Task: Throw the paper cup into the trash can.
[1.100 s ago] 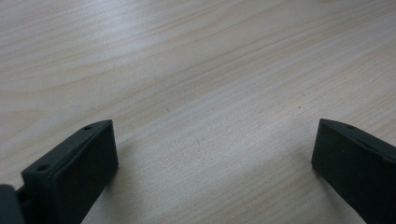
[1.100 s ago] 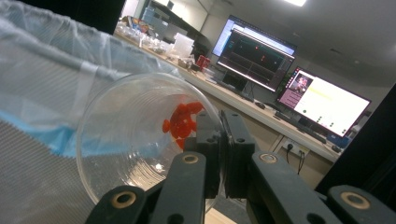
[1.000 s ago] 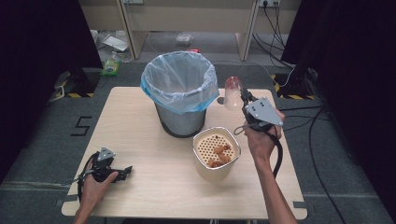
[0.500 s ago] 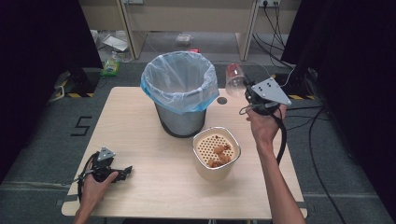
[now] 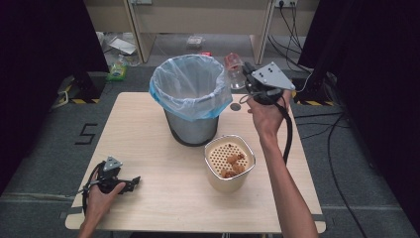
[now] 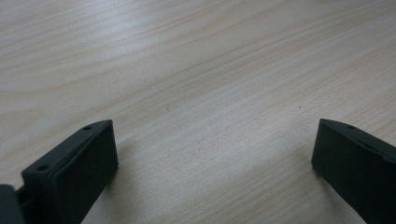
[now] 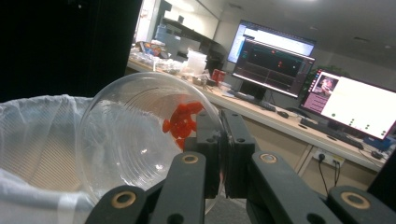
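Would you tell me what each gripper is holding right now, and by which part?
The right gripper pinches the clear plastic cup by its rim wall, tilted beside the lined bin. The left gripper holds nothing.

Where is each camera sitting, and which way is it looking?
High view: above the person's side, looking forward and down on the table; both forearms, left claw and right claw show.
Left gripper view: on the left claw, facing the bare tabletop; two spread jaws show.
Right gripper view: on the right claw, facing the bin and monitors; jaws pinch a clear cup.
Shared: high view and right gripper view both show cup and bin.
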{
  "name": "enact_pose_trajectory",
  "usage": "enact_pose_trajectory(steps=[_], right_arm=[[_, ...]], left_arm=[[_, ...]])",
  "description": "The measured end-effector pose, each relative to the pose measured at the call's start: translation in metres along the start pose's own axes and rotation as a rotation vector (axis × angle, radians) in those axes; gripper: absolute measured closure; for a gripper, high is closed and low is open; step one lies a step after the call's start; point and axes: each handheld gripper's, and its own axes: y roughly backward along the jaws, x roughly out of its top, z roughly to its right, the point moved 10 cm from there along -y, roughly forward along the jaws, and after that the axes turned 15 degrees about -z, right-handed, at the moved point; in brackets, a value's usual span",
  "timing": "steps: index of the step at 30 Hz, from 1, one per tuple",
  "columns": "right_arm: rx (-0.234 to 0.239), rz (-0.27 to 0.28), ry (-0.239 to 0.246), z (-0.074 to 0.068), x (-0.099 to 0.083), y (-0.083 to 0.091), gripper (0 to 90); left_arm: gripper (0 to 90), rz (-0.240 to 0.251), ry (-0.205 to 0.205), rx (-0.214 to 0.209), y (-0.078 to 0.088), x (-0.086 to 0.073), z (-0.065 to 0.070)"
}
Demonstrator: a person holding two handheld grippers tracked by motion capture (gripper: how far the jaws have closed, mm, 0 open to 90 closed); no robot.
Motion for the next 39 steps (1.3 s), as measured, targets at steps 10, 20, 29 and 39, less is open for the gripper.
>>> enact_pose_trajectory(steps=[10, 20, 29, 39], right_arm=[[0.089, -0.038, 0.037, -0.033, 0.017, -0.026, 87.3], [0.123, -0.099, 0.059, -0.062, 0.025, -0.061, 86.0], [0.139, -0.145, 0.038, -0.066, 0.026, -0.08, 72.9], [0.129, -0.192, -0.006, -0.04, 0.007, -0.059, 63.2]], left_arm=[[0.0, 0.001, 0.0, 0.0, 0.0, 0.0, 0.0], [0.0, 0.0, -0.001, 0.0, 0.0, 0.0, 0.0], [0.0, -0.001, -0.002, -0.001, 0.0, -0.001, 0.001], [0.0, 0.0, -0.002, -0.001, 0.001, -0.001, 0.001]])
